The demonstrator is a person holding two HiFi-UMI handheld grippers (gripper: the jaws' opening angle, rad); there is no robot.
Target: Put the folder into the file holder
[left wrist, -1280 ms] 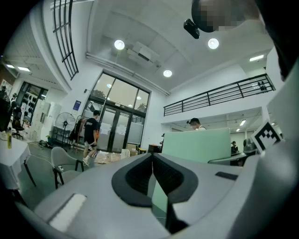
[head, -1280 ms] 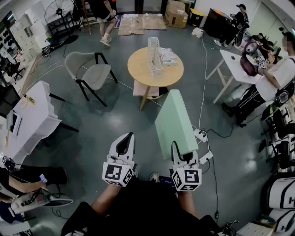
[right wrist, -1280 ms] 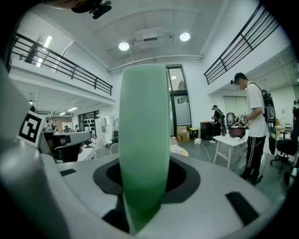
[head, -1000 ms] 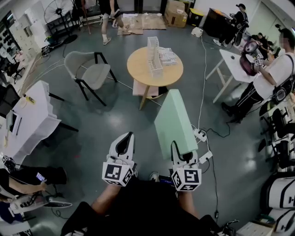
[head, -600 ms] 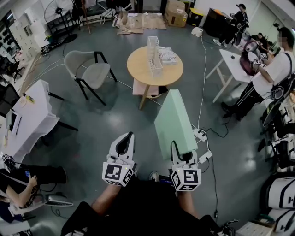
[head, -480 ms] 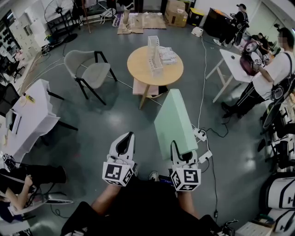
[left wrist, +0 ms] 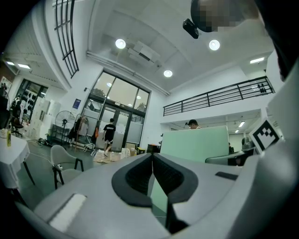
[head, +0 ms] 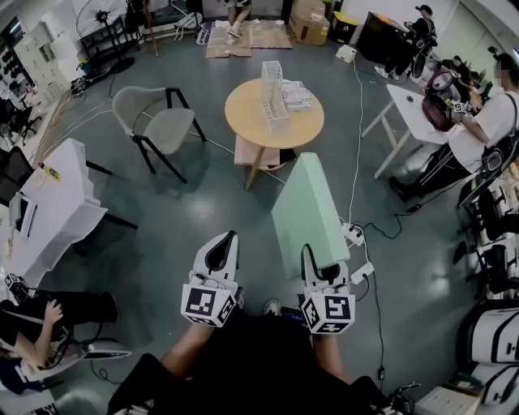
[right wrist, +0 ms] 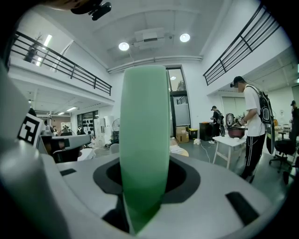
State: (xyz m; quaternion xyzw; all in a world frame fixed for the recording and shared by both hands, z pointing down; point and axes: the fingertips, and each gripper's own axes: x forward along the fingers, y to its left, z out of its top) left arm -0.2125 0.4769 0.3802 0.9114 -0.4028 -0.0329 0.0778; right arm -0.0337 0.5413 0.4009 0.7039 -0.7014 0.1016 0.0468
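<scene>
Mint-green folder [head: 306, 212] stands on edge, clamped at its near end between the jaws of the right gripper [head: 322, 274] and reaching out ahead of them, probably so its thin edge can slide straight into a slot. Beside it, the left gripper [head: 217, 258] has its jaws together on nothing, seemingly kept spare. The white file holder [head: 274, 96] sits well ahead of both on a round wooden table [head: 243, 121].

The person in dark shorts [head: 238, 8] is walking away across the far end of the room — from left of the cardboard sheets [head: 243, 36] to the head view's top edge, where only legs are showing. At lower left, the seated person's hand [head: 53, 311] is pulling in toward the body.
</scene>
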